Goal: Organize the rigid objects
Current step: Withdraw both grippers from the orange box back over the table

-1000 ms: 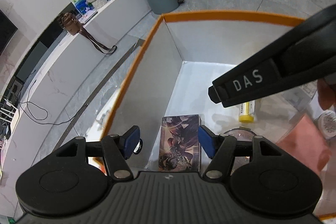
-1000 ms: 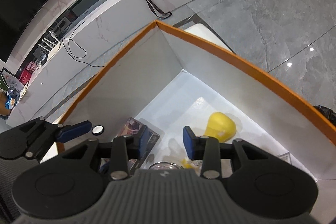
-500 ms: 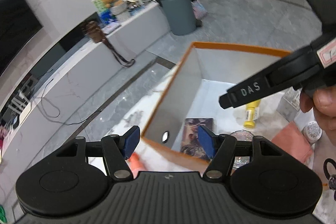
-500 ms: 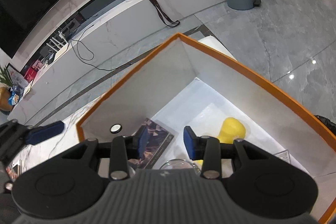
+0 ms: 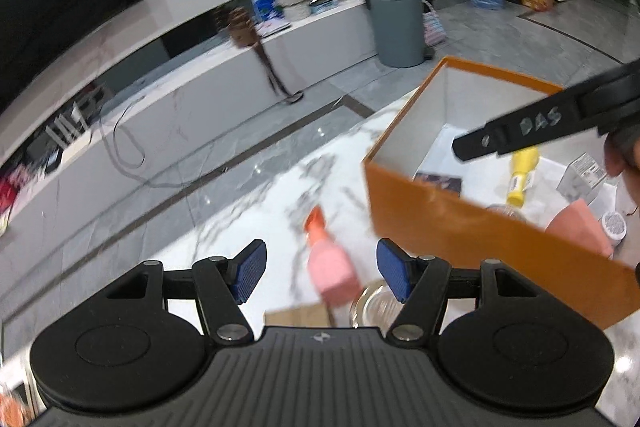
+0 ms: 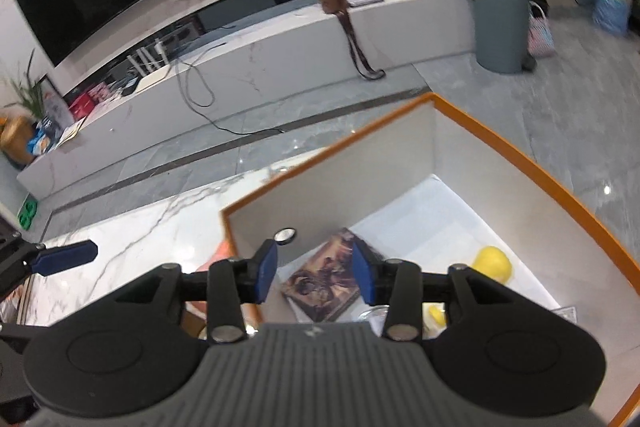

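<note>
Pulling back out of the orange box [image 5: 472, 223], the left hand-held gripper [image 5: 320, 275] now hangs over the marble surface [image 5: 248, 211] with its blue pads spread wide and nothing between them; a second ago it was down inside the box above the illustrated card box [image 6: 324, 275], so that drop-off looks finished. Just ahead of its pads lies a pink bottle with an orange cap [image 5: 330, 263], outside the box and beside its near wall, probably the next thing to collect. The right hand-held gripper [image 6: 314, 273] has risen too and hovers above the box, jaws parted and empty. Inside lie the card box, a yellow bottle [image 5: 522, 175], a small grey carton [image 5: 584, 173] and a salmon-coloured packet [image 5: 580, 227]. Farther off stand the white media bench [image 6: 280, 51] and grey bin [image 6: 502, 23].
</note>
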`<move>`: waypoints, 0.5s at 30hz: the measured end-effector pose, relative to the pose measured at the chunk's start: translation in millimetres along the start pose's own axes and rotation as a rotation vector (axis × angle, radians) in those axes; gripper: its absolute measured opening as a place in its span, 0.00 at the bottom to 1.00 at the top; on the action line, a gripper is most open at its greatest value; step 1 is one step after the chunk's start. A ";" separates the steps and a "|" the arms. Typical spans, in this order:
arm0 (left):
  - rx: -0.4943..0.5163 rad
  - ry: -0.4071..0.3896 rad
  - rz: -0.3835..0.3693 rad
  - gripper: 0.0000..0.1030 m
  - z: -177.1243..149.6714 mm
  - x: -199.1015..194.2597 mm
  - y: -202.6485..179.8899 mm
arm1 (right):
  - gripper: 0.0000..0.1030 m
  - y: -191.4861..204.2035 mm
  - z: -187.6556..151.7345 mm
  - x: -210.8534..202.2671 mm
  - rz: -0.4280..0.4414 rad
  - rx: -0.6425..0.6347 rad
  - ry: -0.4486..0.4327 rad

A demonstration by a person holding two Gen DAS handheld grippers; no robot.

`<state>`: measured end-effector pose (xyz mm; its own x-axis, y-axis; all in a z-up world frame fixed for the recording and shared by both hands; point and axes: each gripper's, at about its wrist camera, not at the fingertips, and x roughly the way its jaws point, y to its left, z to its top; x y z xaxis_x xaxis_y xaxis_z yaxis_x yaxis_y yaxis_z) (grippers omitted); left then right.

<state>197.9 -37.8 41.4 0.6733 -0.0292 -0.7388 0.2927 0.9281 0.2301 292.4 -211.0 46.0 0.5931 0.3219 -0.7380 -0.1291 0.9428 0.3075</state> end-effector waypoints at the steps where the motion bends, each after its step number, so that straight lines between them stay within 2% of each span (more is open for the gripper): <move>1: -0.010 0.005 0.002 0.72 -5.0 -0.8 3.2 | 0.46 4.0 -1.7 -1.0 0.002 -0.010 -0.006; 6: -0.076 0.007 -0.001 0.73 -27.1 -6.3 18.7 | 0.47 18.5 -10.7 -2.0 0.006 -0.061 -0.006; 10: -0.112 0.011 -0.003 0.73 -42.8 -6.9 26.2 | 0.55 31.5 -18.1 -2.4 -0.006 -0.116 -0.020; 15: -0.143 0.011 -0.004 0.73 -60.4 -4.5 33.6 | 0.55 52.9 -29.0 -2.6 -0.007 -0.217 -0.049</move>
<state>163.7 15.9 14.2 0.6645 -0.0299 -0.7467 0.1954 0.9714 0.1350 261.0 -159.4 46.7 0.6317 0.3160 -0.7078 -0.2899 0.9432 0.1624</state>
